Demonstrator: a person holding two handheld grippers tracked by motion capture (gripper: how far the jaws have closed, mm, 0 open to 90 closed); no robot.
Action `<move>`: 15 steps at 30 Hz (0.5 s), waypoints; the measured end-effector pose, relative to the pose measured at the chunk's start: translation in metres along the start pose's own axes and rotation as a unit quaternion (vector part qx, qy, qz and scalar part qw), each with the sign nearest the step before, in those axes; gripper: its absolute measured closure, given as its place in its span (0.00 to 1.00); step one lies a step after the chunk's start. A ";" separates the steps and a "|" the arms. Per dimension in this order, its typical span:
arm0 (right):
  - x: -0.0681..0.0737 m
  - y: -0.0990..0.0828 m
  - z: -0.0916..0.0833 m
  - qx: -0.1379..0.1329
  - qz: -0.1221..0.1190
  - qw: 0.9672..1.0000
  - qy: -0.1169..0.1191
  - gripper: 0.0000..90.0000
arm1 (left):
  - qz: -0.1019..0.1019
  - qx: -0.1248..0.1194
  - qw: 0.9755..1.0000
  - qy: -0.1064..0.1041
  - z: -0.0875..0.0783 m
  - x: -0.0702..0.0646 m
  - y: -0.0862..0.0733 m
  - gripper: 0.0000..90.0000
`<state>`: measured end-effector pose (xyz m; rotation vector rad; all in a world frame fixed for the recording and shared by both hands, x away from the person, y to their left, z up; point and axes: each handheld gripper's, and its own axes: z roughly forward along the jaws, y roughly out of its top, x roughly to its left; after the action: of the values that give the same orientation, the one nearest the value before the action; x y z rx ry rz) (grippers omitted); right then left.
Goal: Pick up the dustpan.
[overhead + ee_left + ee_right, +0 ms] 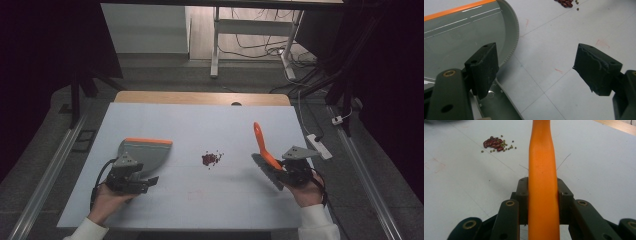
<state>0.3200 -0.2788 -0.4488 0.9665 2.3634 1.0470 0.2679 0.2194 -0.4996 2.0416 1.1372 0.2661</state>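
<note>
Beans (pixel 211 158) want the right gripper (pixel 289 172) (jaws pinching the brush (pixel 263 148)) sweeping toward the dustpan (pixel 144 153), once the spread-jawed left gripper (pixel 131 179) steadies it.

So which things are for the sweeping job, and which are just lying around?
For the job:
- brush, held in the right gripper
- dustpan, by the open left gripper
- beans on the table

Just lying about:
- white power strip
- cables on the floor
- desk legs behind
</note>
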 end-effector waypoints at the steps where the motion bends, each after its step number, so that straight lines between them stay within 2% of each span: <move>1: 0.000 0.000 0.000 0.000 0.000 1.000 0.000 0.78 | 0.001 0.002 1.000 0.001 0.000 0.000 0.000 0.23; 15: 0.002 0.000 0.002 0.004 -0.001 1.000 -0.005 0.78 | 0.007 0.009 1.000 -0.008 0.001 -0.003 0.001 0.23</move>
<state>0.3200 -0.2767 -0.4501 0.9686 2.3624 1.0301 0.2679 0.2164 -0.4989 2.0644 1.1199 0.2467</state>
